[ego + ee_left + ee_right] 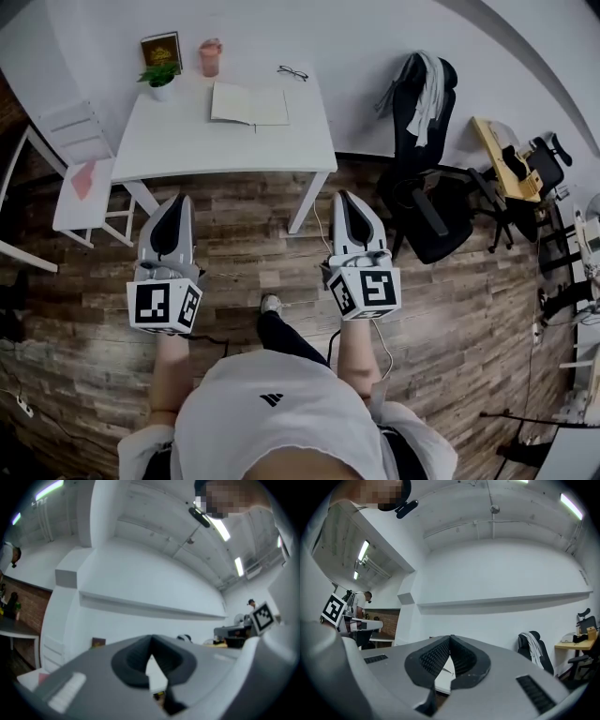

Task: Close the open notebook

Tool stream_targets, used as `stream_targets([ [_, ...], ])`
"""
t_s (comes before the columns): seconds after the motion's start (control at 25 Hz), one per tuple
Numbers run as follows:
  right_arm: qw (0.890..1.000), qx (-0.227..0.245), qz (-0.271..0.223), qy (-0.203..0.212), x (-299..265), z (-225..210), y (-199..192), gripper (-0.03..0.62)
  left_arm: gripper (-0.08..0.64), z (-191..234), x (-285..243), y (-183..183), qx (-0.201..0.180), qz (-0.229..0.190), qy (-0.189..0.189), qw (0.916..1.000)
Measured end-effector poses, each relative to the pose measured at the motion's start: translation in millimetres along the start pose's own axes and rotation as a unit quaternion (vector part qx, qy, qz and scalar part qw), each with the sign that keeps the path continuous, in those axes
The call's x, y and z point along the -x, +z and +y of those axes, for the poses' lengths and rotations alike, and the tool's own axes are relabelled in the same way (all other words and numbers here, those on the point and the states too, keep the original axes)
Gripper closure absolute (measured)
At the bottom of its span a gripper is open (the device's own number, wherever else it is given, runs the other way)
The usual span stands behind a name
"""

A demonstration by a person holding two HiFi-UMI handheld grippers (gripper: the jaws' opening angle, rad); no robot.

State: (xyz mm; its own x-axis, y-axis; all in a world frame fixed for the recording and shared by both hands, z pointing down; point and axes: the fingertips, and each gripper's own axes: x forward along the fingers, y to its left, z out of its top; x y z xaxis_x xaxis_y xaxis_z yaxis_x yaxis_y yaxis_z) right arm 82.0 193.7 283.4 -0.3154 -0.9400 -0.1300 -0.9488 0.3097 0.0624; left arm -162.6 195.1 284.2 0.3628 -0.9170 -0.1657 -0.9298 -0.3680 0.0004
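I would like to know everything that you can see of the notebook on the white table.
The notebook lies open and flat on the white table, toward the far edge and right of the middle. Its two pages look like pale cream paper and appear blank from here, with a faint crease between them. Nothing lies on it, and only the tabletop touches it. The glasses lie apart from it, beyond its far right corner.

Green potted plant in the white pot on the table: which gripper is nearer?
Left. The left gripper hangs over the floor short of the white table, roughly in line with the green potted plant; the right gripper is off toward the table's other end.
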Motion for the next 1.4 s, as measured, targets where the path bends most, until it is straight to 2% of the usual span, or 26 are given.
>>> stream_targets([
  [0.56, 0.999, -0.001, -0.009, 0.041, -133.8, -74.4, -11.2, 0.594, 0.551, 17.8, -136.0, -15.6, -0.003, -0.005, 0.037, 0.9993],
  [0.96, 0.998, -0.022, 0.000, 0.062, -185.7, -100.0, -35.3, 0.594, 0.551, 26.2, -183.1, -35.8, -0.007, 0.013, 0.059, 0.9982],
  [1.2, 0.998, -0.025, 0.002, 0.061, -213.9, -106.7, -48.7, 0.594, 0.551, 42.0, -210.6, -46.8, -0.011, 0.014, 0.061, 0.9980],
  [1.4, 0.999, -0.023, -0.004, 0.047, -253.3, -115.6, -52.1, 0.594, 0.551, 63.7, -251.3, -51.6, -0.012, 0.010, 0.045, 0.9989],
])
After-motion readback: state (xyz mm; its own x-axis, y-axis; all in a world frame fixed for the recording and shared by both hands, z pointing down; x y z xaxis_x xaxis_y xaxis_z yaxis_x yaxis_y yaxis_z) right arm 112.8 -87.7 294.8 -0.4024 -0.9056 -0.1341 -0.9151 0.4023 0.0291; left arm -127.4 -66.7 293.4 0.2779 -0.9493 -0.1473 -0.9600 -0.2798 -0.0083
